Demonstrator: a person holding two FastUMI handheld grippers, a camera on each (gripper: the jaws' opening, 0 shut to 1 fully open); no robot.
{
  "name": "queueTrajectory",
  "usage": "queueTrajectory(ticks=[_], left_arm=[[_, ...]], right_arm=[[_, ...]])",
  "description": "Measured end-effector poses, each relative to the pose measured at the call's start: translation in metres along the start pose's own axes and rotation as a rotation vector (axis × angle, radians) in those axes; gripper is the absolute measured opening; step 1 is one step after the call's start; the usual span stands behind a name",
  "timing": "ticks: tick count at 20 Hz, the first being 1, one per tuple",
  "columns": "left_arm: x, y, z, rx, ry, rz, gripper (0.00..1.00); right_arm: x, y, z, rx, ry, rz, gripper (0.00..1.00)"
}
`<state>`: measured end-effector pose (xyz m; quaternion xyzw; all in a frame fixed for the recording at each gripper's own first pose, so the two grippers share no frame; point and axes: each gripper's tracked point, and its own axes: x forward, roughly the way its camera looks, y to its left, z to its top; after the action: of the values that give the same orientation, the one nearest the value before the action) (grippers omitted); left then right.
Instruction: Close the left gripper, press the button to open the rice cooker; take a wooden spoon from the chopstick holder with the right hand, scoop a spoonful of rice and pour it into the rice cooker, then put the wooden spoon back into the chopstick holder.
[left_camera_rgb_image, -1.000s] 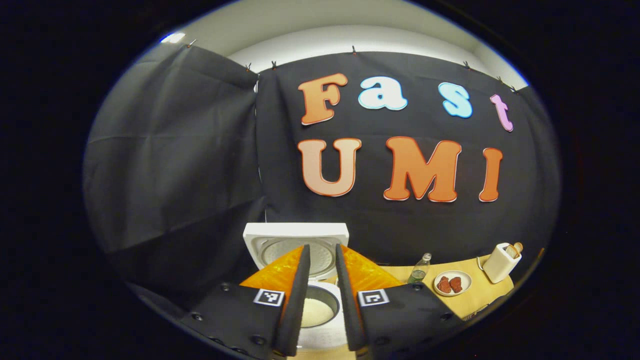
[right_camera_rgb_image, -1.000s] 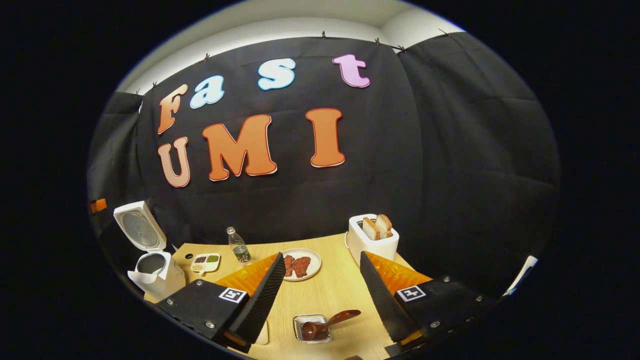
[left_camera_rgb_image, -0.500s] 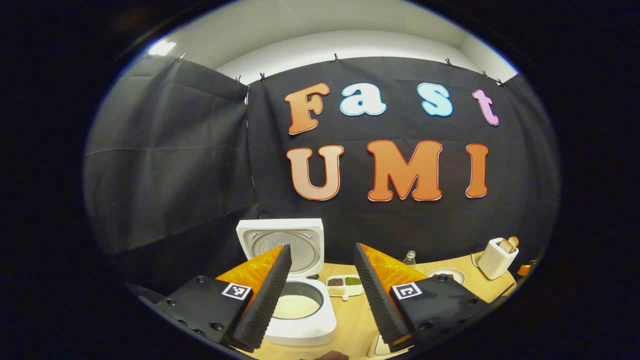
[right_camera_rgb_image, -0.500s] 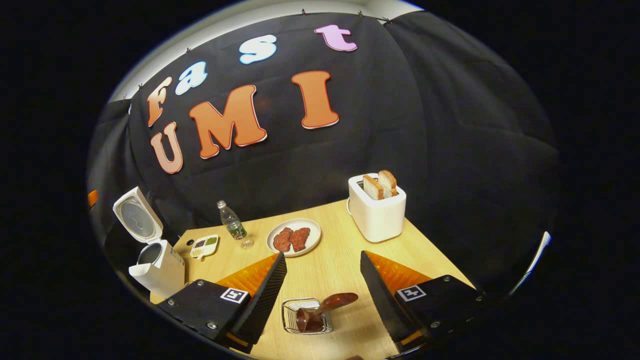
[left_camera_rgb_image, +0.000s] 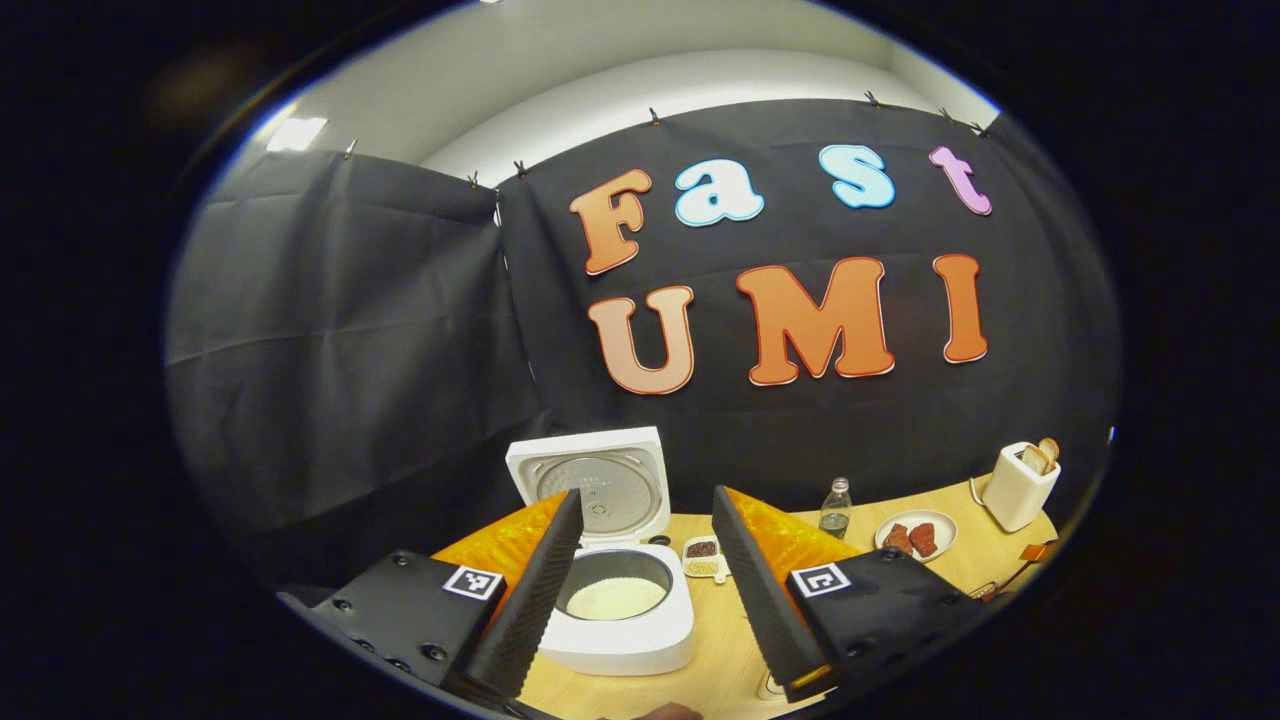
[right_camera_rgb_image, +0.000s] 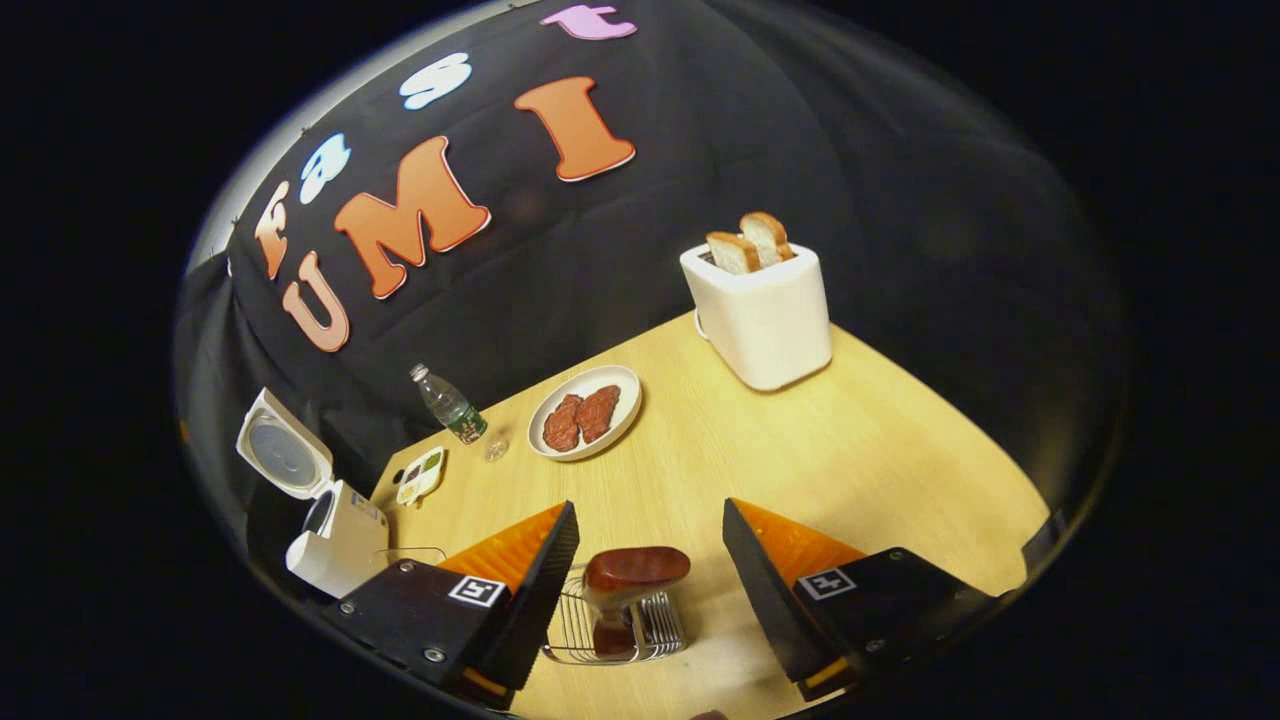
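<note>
Left gripper (left_camera_rgb_image: 640, 590): two wedge-shaped fingers with ribbed, sawtooth inner faces, each on a black angular mount with round screw heads and a small square black-and-white fiducial tag on top. Right gripper (right_camera_rgb_image: 650, 590): same build, ribbed wedge fingers, black screwed mounts, one square tag per side.

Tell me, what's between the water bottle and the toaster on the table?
A white plate with two reddish meat pieces sits between the bottle and the toaster, clearest in the right gripper view.
</note>
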<state>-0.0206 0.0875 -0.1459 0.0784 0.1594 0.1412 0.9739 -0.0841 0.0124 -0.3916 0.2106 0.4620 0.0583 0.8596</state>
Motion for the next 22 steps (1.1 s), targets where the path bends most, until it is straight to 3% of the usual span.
queueTrajectory(ticks=[1,3,4,7,8,9,11,14,17,22], left_arm=[[-0.002,-0.003,0.000,0.015,0.003,0.003,0.85],[-0.008,-0.006,0.002,0.042,-0.005,0.017,0.96],[-0.010,-0.008,0.007,0.052,-0.017,0.017,0.91],[-0.016,-0.018,0.014,0.085,-0.030,0.023,0.91],[-0.019,-0.017,0.015,0.094,-0.033,0.040,0.91],[-0.021,-0.019,0.016,0.098,-0.036,0.049,0.91],[-0.023,-0.028,0.016,0.098,-0.038,0.044,0.90],[-0.026,-0.031,0.010,0.108,-0.030,0.048,0.91],[-0.025,-0.033,0.005,0.098,-0.031,0.032,0.90],[-0.002,-0.016,-0.009,0.078,-0.045,-0.011,0.90]], right_arm=[[0.001,0.000,0.000,0.021,-0.007,0.009,0.87],[0.003,0.003,-0.008,0.056,0.005,0.036,0.77],[0.005,0.004,-0.013,0.068,0.012,0.046,0.74],[0.015,0.010,-0.018,0.124,0.025,0.058,0.59],[0.016,0.014,-0.025,0.149,0.057,0.071,0.63],[0.019,0.019,-0.030,0.174,0.083,0.084,0.47],[0.020,0.021,-0.028,0.208,0.082,0.092,0.32],[0.018,0.017,-0.027,0.195,0.070,0.083,0.22],[0.015,0.018,-0.022,0.183,0.043,0.081,0.25],[-0.009,0.028,0.015,0.121,-0.100,0.050,0.25]])
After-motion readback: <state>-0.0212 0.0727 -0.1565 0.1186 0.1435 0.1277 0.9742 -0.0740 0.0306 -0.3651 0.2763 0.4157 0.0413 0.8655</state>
